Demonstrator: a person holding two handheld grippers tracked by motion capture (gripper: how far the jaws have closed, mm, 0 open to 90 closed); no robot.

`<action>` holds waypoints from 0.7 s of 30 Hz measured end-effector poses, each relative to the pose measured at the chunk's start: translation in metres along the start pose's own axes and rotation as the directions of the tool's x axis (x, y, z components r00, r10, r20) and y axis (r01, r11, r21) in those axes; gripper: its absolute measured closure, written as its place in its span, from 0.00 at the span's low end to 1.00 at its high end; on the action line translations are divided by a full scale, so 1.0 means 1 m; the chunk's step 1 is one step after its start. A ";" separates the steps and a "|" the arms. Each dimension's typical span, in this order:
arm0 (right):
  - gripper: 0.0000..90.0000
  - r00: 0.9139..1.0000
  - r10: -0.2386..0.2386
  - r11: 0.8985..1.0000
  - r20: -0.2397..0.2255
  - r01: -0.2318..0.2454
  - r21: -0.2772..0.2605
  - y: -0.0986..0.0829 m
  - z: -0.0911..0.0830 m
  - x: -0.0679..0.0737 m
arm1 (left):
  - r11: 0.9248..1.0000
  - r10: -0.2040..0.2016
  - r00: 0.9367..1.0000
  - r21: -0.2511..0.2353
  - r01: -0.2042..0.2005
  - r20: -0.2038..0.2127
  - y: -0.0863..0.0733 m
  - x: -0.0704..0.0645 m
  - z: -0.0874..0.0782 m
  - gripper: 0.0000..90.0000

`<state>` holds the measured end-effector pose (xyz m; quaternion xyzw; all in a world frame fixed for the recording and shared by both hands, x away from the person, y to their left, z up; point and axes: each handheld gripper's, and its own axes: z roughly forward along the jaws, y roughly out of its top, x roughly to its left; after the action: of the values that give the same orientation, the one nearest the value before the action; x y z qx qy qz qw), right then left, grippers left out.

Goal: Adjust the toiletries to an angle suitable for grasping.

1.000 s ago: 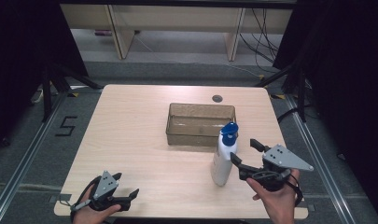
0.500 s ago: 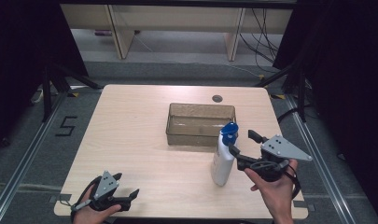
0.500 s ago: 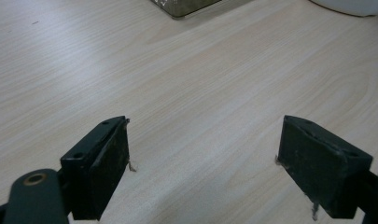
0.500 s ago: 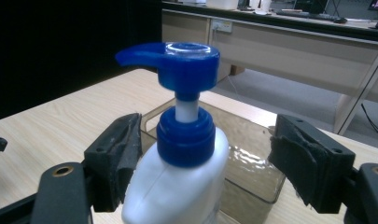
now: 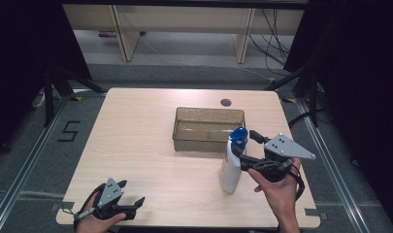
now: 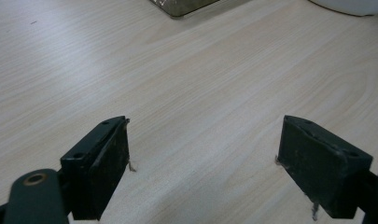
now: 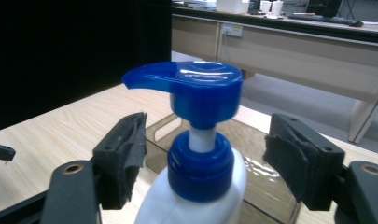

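From the high view, a white pump bottle (image 5: 231, 165) with a blue top stands upright on the bench (image 5: 136, 145), just in front of a clear tray (image 5: 208, 130). The right hand-held gripper (image 5: 242, 143) sits at the bottle's neck, the hand (image 5: 276, 187) reaching in from the near edge. The left hand-held gripper (image 5: 131, 199) rests low at the near left corner, well apart.

The left gripper view shows its jaws spread wide over bare wood.

The right gripper view shows the blue pump head (image 7: 196, 88) and collar between open jaws, neither pad touching, the tray behind.
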<state>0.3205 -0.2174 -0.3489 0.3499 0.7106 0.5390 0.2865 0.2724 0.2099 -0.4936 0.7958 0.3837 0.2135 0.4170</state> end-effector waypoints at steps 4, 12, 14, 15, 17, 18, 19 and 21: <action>0.34 1.000 0.011 1.000 -0.020 -0.011 0.018 -0.002 0.006 0.000 | 1.000 0.006 1.000 0.001 -0.006 0.001 0.000 0.000 0.000 0.18; 0.39 1.000 0.011 1.000 -0.028 -0.012 -0.008 -0.005 0.012 -0.001 | 1.000 0.011 1.000 0.015 -0.011 0.005 0.000 0.000 0.000 0.18; 0.42 1.000 -0.002 1.000 -0.026 0.001 -0.027 -0.004 0.012 -0.005 | 1.000 0.017 1.000 0.013 -0.017 0.009 0.000 0.000 0.000 0.18; 0.43 1.000 0.001 1.000 -0.027 -0.002 -0.029 -0.004 0.012 -0.005 | 1.000 0.016 1.000 0.013 -0.017 0.009 0.000 0.000 0.000 0.18; 0.45 0.999 0.003 1.000 -0.032 -0.004 -0.029 -0.005 0.012 -0.005 | 1.000 0.015 1.000 0.013 -0.016 0.010 0.000 0.000 -0.001 0.18; 0.45 0.999 0.003 1.000 -0.032 -0.004 -0.029 -0.005 0.012 -0.005 | 1.000 0.015 1.000 0.013 -0.016 0.010 0.000 0.000 -0.001 0.18; 0.47 0.999 0.002 0.999 -0.038 -0.003 -0.042 -0.005 0.013 -0.005 | 1.000 0.018 1.000 0.016 -0.018 0.009 0.000 0.000 -0.001 0.18; 0.50 0.999 0.008 0.999 -0.045 -0.010 -0.041 -0.005 0.013 -0.006 | 1.000 0.019 1.000 0.018 -0.019 0.009 0.000 0.000 -0.001 0.18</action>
<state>0.3332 -0.2155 -0.3573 0.3350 0.7039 0.5625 0.2754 0.2720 0.2097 -0.4930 0.8041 0.3764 0.2103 0.4093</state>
